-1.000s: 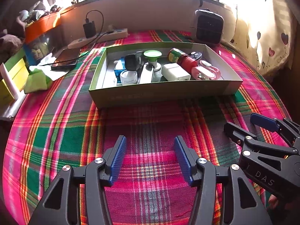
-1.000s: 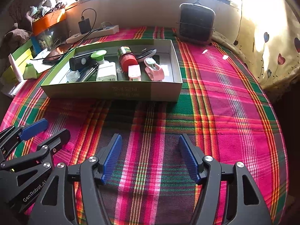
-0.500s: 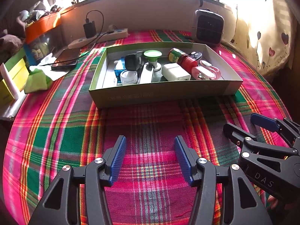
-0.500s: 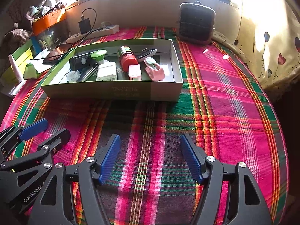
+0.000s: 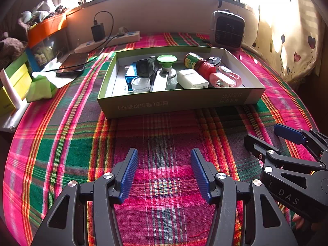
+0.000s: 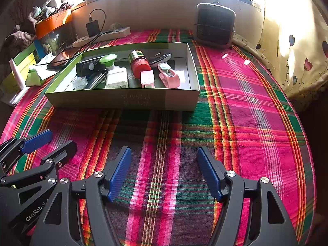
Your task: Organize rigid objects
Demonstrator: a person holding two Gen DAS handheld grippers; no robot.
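Two grippers sit low over the plaid cloth (image 5: 164,135), side by side. Left gripper (image 5: 164,172): fingers (image 5: 128,172) spread apart, nothing between them. Right gripper (image 6: 164,172): fingers (image 6: 209,174) likewise parted and empty; in the left view it shows at 4 o'clock.

Green cardboard box (image 5: 176,102) lies at 12 o'clock from the left gripper, well apart from both. Contents, crowded together: glass jar (image 5: 141,84), black device (image 5: 144,67), green-capped bottle (image 5: 167,61), white block (image 5: 191,79), red-lidded jar (image 5: 199,64), pink clips (image 5: 226,79).

Beyond the box: small fan (image 5: 227,29) at 1 o'clock, power strip (image 5: 108,42) and phone (image 5: 71,63) at 11 o'clock.
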